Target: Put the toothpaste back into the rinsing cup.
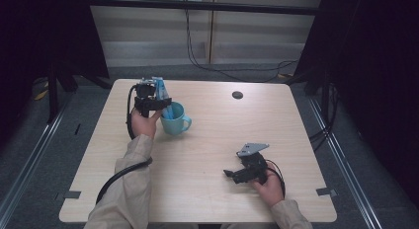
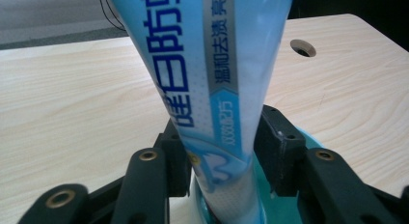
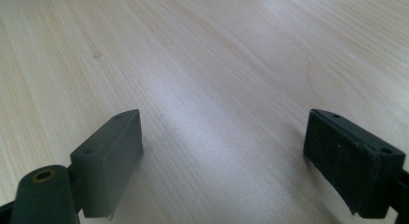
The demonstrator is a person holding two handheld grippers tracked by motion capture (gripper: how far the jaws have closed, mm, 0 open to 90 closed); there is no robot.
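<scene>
A blue and white toothpaste tube stands tilted with its lower end inside a teal mug at the table's left. My left gripper is level with the mug's rim, its two black pads resting against the tube's sides. The mug's handle points right. My right gripper lies low over the bare wood at the front right, jaws wide apart with nothing between them.
The light wooden table has a round cable hole near its far edge. Black cables trail from both grippers. Dark frames and floor rails flank the table on both sides.
</scene>
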